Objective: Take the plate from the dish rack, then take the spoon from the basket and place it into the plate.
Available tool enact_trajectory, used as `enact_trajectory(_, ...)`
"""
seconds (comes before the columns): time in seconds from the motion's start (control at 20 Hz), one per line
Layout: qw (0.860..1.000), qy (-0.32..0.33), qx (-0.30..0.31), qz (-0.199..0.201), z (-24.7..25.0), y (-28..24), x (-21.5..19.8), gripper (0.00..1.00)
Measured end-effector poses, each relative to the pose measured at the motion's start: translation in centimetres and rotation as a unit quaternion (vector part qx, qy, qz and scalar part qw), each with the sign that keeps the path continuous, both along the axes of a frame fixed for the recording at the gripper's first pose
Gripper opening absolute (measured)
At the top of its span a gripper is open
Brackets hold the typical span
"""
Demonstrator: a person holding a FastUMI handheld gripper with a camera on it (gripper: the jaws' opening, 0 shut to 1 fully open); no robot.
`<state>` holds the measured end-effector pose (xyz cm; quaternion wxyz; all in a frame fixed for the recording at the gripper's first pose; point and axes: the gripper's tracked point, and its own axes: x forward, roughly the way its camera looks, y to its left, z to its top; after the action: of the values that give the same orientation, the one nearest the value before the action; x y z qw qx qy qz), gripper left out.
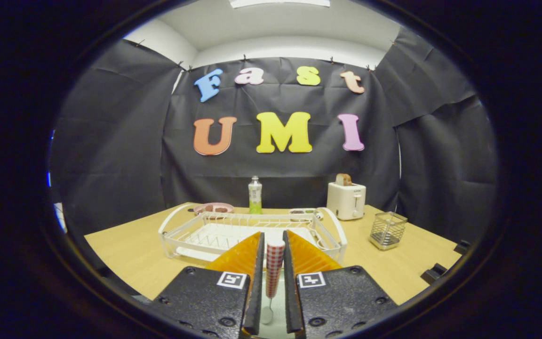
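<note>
My gripper (273, 237) is shut on a spoon (273, 270) with a red-and-white checked handle. The handle stands upright between the fingers (258, 263), and the small metal bowl hangs down at the bottom. Under the spoon's bowl a pale surface (278, 308) shows in the gap between the fingers; I cannot tell whether it is the plate. Just beyond the fingertips the white wire dish rack (177, 230) sits on the table with nothing standing in its slots. The square wire-mesh basket (387, 230) stands to the right of the rack, beyond the right finger.
On the wooden table (130, 254), behind the rack, are a pink plate with food (213, 207), a bottle with a green base (255, 195), a small dish (303, 213) and a white toaster (346, 200) with toast in it. Black clamps (433, 272) sit on the table's right edge.
</note>
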<state>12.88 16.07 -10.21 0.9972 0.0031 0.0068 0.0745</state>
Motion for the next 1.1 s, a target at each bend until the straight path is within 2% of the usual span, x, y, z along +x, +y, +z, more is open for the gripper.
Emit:
enact_trajectory(0.3,0.999,-0.007,-0.014,-0.042,1.0,-4.8,-0.9,0.44)
enact_trajectory(0.5,0.999,0.034,-0.002,-0.027,0.6,-6.6,-1.9,0.78)
enact_trajectory(0.6,0.999,0.032,0.007,-0.034,1.3,-7.9,-2.2,0.95)
enact_trajectory(0.65,0.999,0.033,0.008,-0.039,1.4,-8.6,-2.3,1.0)
enact_trajectory(0.9,0.999,0.033,0.024,-0.033,2.7,-9.9,-3.3,1.0)
enact_trajectory(1.1,0.999,0.024,0.009,-0.036,3.7,-10.2,-4.1,1.0)
